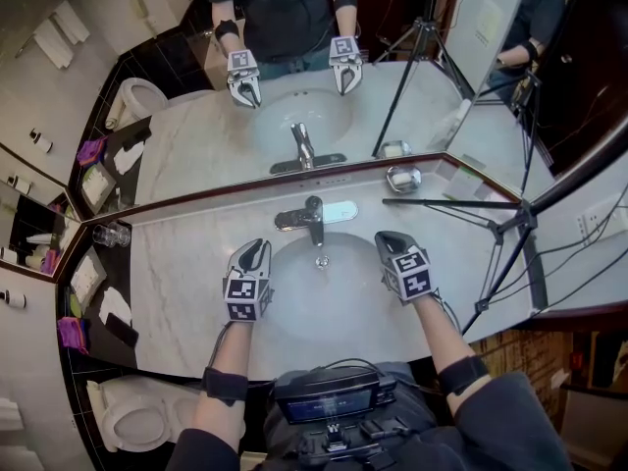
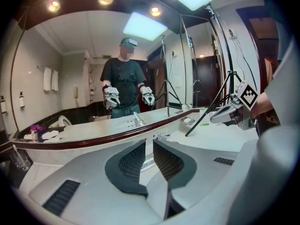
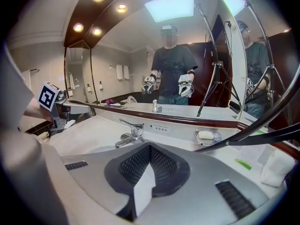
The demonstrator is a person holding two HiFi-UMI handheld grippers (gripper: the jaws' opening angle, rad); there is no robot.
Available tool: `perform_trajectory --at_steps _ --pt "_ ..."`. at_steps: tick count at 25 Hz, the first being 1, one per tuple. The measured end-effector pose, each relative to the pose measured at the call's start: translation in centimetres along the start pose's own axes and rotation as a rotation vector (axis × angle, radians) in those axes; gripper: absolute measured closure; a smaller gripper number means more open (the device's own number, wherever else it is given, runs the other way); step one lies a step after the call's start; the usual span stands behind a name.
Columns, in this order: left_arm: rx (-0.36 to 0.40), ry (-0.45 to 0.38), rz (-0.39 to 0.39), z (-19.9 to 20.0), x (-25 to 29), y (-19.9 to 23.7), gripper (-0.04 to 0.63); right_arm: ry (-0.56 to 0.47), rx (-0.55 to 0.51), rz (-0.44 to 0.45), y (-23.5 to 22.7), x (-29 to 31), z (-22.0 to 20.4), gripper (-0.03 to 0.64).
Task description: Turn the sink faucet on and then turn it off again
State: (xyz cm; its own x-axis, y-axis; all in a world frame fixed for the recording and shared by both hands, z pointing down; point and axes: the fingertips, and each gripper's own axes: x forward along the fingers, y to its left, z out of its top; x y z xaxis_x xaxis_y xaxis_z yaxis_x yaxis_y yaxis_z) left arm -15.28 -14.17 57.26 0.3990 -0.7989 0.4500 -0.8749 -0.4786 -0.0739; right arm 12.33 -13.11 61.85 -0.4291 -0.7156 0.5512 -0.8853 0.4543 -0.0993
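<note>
Countertop (image 1: 186,292) of pale marble runs beneath a wall mirror (image 1: 196,135), with a white toilet (image 1: 132,420) below its left end. Clear tumblers (image 1: 111,234) stand at the left corner, against the mirror's edge.

Left gripper (image 1: 257,248) hovers over the left rim of the oval basin (image 1: 339,307) and points toward the mirror. Its own view shows the jaws released, parted by a narrow slit with nothing between the pads.

Task item: the chrome single-lever faucet (image 1: 309,216) sits at the back centre of the basin, just in front of the mirror ledge, with its spout reaching out over the bowl. The drain (image 1: 322,261) lies just below the spout. The faucet stands between the two grippers and beyond their tips; neither gripper touches it.

Right gripper (image 1: 385,238) hovers over the right rim of the basin, level with the left one. Its jaws are clenched tip to tip on nothing.

Further right, a metal soap dish (image 1: 403,178) holding a white bar rests near the mirror. A black tripod (image 1: 510,229) stands at the counter's right end, one leg stretched across the marble.
</note>
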Motion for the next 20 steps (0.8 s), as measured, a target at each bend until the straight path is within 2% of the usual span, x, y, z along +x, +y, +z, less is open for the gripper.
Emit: perform_trajectory --at_steps 3,6,8,10,16,20 --pt "0.067 0.007 -0.06 1.2 1.3 -1.5 0.518 0.008 0.005 -0.004 -0.2 0.0 -0.3 0.598" --pt "0.171 0.023 -0.114 1.8 3.2 -2.9 0.46 0.017 0.012 -0.008 -0.5 0.3 -0.5 0.598" --pt "0.246 0.042 -0.143 1.5 4.6 -3.7 0.449 0.021 0.016 -0.009 -0.6 0.5 -0.6 0.598" --pt "0.352 0.067 -0.173 1.0 6.0 -4.6 0.426 0.025 0.018 -0.012 -0.9 0.6 -0.7 0.598" --pt "0.738 0.125 -0.252 -0.3 9.8 -7.3 0.376 0.041 0.023 -0.028 -1.9 0.7 -0.9 0.598" --pt "0.871 0.146 -0.252 0.0 11.5 -8.1 0.373 0.048 0.032 -0.039 -2.2 0.7 -0.4 0.598"
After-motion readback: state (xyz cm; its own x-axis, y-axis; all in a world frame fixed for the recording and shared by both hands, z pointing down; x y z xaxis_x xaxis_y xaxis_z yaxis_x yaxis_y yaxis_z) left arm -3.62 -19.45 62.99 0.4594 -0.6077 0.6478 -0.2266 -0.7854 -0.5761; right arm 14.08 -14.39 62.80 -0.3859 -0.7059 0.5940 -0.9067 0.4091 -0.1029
